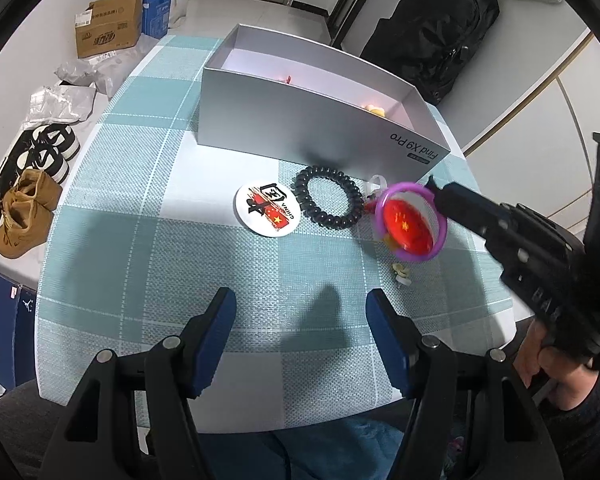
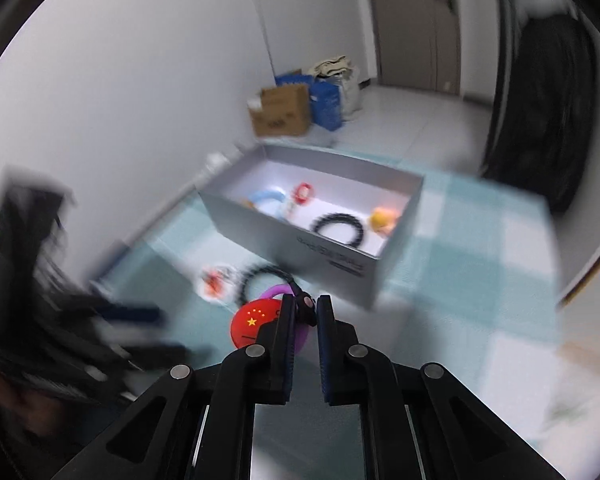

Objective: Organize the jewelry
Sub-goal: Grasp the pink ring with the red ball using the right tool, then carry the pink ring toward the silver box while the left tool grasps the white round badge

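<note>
Nearest the person, the left gripper hangs half open over the checked tablecloth, holding nothing. Just beyond it the right gripper is clenched on the rim of a purple ring with a red flag badge caught inside it, both lifted off the cloth; a black bead bracelet and a white round badge lie on the table beside them. This looks like the carrying step: the next move calls for taking the ring over the near wall of the silver box, further back, where other trinkets already lie, and letting go there.
</note>
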A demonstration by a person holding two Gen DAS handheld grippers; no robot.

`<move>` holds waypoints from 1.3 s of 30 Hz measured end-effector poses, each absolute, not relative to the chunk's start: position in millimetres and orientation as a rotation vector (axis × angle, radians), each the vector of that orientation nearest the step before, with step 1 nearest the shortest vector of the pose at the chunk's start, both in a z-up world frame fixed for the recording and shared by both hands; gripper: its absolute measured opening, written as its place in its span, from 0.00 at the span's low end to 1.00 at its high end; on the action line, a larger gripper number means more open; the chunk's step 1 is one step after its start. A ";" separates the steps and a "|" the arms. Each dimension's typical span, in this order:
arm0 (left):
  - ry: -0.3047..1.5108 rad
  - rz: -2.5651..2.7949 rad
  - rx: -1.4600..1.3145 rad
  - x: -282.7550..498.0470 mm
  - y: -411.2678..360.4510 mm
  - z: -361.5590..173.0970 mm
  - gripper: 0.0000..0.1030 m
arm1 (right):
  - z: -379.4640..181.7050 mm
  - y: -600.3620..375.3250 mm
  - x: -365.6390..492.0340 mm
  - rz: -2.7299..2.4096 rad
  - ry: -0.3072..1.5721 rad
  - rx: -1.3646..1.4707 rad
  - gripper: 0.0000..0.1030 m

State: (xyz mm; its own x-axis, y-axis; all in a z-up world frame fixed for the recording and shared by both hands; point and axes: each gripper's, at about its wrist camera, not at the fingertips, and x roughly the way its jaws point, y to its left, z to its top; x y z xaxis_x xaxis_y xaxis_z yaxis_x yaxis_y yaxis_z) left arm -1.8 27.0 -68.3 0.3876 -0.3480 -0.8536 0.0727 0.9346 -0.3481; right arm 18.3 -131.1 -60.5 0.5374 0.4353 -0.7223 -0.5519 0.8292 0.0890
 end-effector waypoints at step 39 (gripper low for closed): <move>1.066 -0.210 0.087 27.6 11.3 -78.5 0.51 | -92.8 -204.8 73.7 0.637 1.109 0.364 0.09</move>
State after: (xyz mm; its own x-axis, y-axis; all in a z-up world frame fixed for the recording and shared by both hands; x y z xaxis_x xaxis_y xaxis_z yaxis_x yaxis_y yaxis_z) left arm 27.6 11.3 -78.5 0.4656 -0.1290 -0.8755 0.2131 0.9765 -0.0306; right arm 73.7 -204.8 -92.8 0.2961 0.6391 -0.7098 -0.2916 0.7682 0.5700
